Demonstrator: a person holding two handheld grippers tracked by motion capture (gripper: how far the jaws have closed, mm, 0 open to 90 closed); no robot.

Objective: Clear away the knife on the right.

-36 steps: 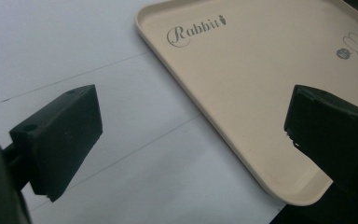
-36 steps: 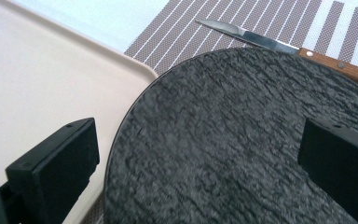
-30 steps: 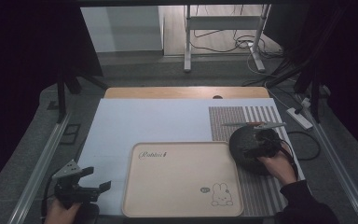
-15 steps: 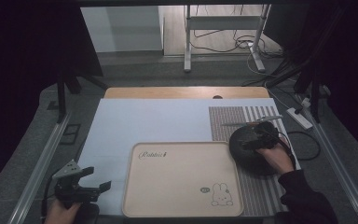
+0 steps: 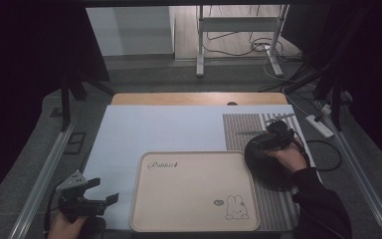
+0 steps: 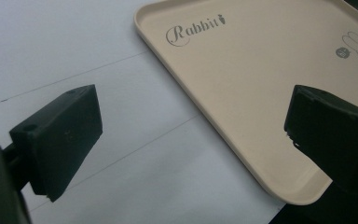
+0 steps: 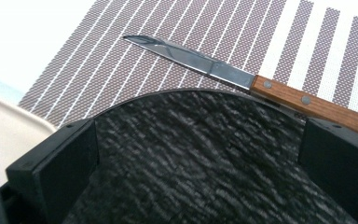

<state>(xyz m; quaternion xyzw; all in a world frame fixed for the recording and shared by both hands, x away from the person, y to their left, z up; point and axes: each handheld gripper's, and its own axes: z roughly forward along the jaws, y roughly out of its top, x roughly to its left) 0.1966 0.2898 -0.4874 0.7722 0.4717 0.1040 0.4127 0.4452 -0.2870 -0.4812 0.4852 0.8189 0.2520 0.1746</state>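
Since a second ago, the right gripper (image 5: 273,139) has edged slightly toward the far rim of the round black plate (image 5: 263,164), while the left gripper (image 5: 87,199) has stayed where it was at 7 o'clock of the tabletop (image 5: 169,129).

One plate sits at about 4 o'clock on the tabletop, resting on a single striped placemat (image 5: 243,129). The plate is a dark disc with a rough, mottled, stone-like surface. In the right gripper view its two black fingers (image 7: 56,168) stand spread wide over the plate's surface (image 7: 196,154), grasping nothing.

One knife (image 7: 242,79) lies on the placemat just beyond the plate's rim, at 12 o'clock from it. It has a polished steel blade and a brown wooden handle with two metal rivets; the handle passes close by the rim.

One rectangular tray (image 5: 194,191) with rounded corners lies at 6 o'clock, smooth, cream-coloured and printed with a rabbit drawing and lettering.

The left gripper's fingers (image 6: 60,135) are likewise released and wide apart, hovering over the pale tabletop beside the tray's near corner (image 6: 261,140).

The placemat is woven, in brown and white stripes.
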